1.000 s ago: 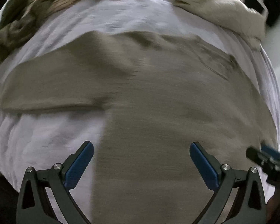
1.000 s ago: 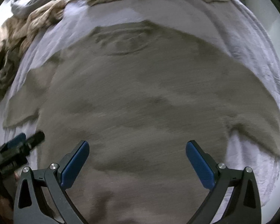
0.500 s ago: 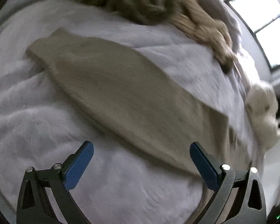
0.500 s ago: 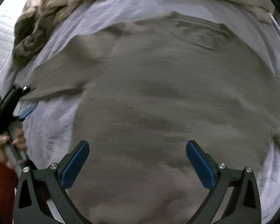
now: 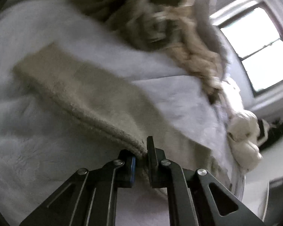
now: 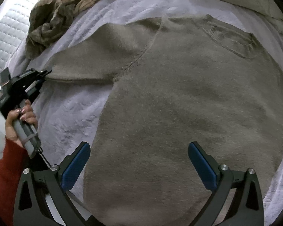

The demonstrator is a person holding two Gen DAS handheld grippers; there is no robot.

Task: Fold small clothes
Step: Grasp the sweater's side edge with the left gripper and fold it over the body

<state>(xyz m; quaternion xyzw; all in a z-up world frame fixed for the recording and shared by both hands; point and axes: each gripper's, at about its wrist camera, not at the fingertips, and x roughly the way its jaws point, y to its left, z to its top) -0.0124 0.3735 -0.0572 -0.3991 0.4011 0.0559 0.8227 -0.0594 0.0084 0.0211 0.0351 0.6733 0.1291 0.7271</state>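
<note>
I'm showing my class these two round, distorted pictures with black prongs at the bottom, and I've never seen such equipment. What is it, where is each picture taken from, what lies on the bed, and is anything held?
No robot here: a person holds a two-finger gripper in each hand, each with a fisheye camera looking along its fingers. The right wrist view shows the right gripper open above a grey-brown sweater spread flat on a pale fluffy blanket. At its left edge you see the person's left hand and red sleeve holding the left gripper at the sleeve end. The left wrist view shows that gripper up close, shut on the sweater's sleeve cuff. A heap of unfolded clothes lies farther back, a window beyond.
</note>
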